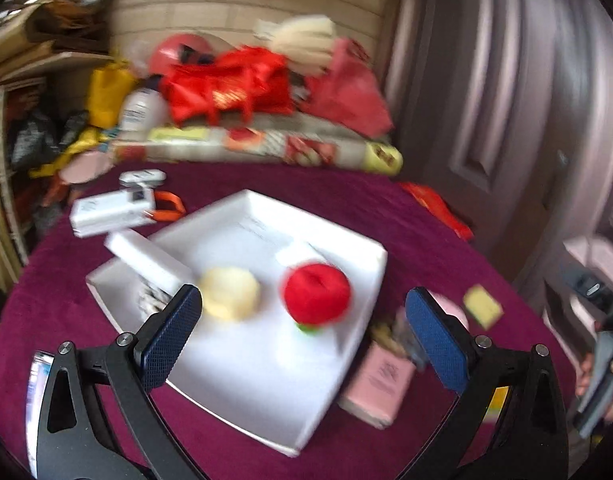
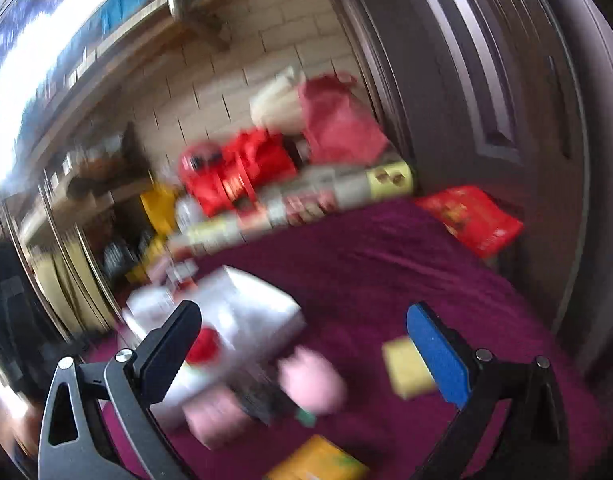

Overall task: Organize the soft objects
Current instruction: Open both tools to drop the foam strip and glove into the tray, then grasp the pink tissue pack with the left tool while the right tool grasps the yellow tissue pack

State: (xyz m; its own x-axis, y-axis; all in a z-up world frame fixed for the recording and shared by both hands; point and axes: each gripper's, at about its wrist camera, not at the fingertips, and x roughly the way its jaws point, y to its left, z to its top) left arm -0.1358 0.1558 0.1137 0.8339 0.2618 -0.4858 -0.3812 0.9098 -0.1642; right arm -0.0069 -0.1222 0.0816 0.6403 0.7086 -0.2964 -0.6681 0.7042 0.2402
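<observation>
A white tray [image 1: 358,280] sits on the purple tablecloth. In it lie a red soft ball [image 1: 316,294] and a pale yellow soft ball [image 1: 228,294]. My left gripper [image 1: 302,328] is open and empty, just above the tray's near side. A pink soft ball [image 2: 312,380] and a yellow sponge [image 2: 404,368] lie on the cloth right of the tray [image 2: 258,316]. My right gripper [image 2: 302,344] is open and empty above the pink ball. The view is blurred.
A pink box [image 1: 376,388] lies by the tray's right edge. White boxes [image 1: 110,214] and an orange tool [image 1: 168,206] lie at the far left. Red bags [image 1: 230,84] and patterned rolls [image 1: 266,146] line the back. A door [image 1: 506,100] stands at right.
</observation>
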